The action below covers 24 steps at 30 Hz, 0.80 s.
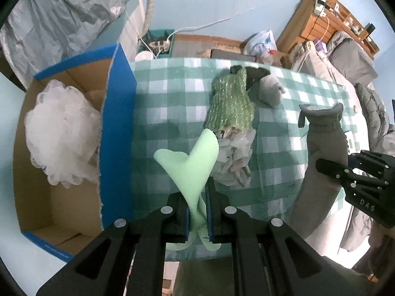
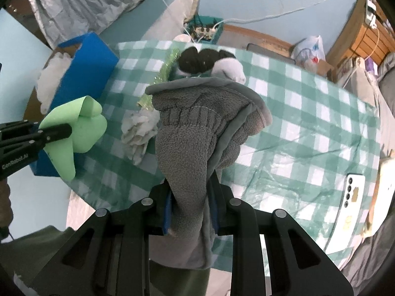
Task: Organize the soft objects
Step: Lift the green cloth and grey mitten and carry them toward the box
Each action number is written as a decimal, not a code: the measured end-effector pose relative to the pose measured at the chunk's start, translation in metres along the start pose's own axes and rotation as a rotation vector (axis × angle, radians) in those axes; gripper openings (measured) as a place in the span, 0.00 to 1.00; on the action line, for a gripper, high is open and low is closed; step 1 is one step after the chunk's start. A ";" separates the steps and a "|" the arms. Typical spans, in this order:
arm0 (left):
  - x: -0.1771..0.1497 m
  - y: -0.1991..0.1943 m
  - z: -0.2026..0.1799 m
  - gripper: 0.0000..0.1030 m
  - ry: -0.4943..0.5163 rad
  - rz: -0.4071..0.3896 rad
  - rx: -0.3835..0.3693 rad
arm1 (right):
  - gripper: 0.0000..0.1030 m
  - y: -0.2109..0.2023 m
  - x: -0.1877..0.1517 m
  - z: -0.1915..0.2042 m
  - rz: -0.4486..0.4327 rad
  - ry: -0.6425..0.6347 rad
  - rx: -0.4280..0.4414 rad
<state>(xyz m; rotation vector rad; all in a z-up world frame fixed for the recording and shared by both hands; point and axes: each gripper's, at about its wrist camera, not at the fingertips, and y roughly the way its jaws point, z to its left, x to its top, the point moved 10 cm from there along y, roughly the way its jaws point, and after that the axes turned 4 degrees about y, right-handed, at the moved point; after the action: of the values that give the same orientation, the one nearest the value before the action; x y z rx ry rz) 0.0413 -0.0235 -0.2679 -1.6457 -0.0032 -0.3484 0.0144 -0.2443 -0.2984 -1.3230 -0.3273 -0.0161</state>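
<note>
The left gripper (image 1: 198, 212) is clamped tight on a pale green foam sheet (image 1: 191, 162), its blue-lined pads pinching the folded middle so that two rounded lobes fan upward past the fingertips and a short tail hangs out below the jaws. The sheet is held clear of the green-and-white checked tablecloth (image 1: 163, 98), just to the right of the blue cardboard box (image 1: 118, 133), inside which a white mesh bath pouf (image 1: 61, 133) sits against the near wall.

The right gripper (image 2: 191, 212) is closed on a grey fleece glove (image 2: 195, 133); the pads squeeze its narrow lower part, while the elastic-gathered cuff and its grey trim rise above the fingertips, with more fabric trailing beneath the jaws. The glove hangs above the cloth, to the right of the foam sheet.

Left lying on the table between the two grippers are a sparkly green knitted piece (image 1: 230, 101), a crumpled white bag of wooden clothespins (image 1: 237, 153), a black fuzzy item (image 2: 200, 59) and a light grey sock (image 2: 232, 70). A white smartphone (image 2: 351, 194) lies near the table's right edge
</note>
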 end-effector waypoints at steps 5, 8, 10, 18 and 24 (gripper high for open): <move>0.003 -0.017 0.000 0.10 0.008 -0.030 0.019 | 0.22 -0.018 0.009 0.005 -0.027 -0.021 0.009; 0.004 -0.026 0.001 0.10 0.004 -0.047 0.026 | 0.22 -0.028 0.015 0.011 -0.042 -0.030 0.021; 0.004 -0.033 0.004 0.10 -0.007 -0.057 0.033 | 0.22 -0.034 0.018 0.014 -0.049 -0.036 0.026; 0.009 -0.061 0.021 0.10 -0.058 -0.104 0.051 | 0.22 -0.053 0.034 0.032 -0.079 -0.077 0.048; 0.012 -0.076 0.032 0.10 -0.072 -0.133 0.066 | 0.22 -0.064 0.047 0.048 -0.097 -0.110 0.064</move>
<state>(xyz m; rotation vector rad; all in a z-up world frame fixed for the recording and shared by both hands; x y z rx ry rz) 0.0442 0.0139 -0.1933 -1.5953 -0.1773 -0.3856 0.0363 -0.2069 -0.2163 -1.2458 -0.4816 -0.0144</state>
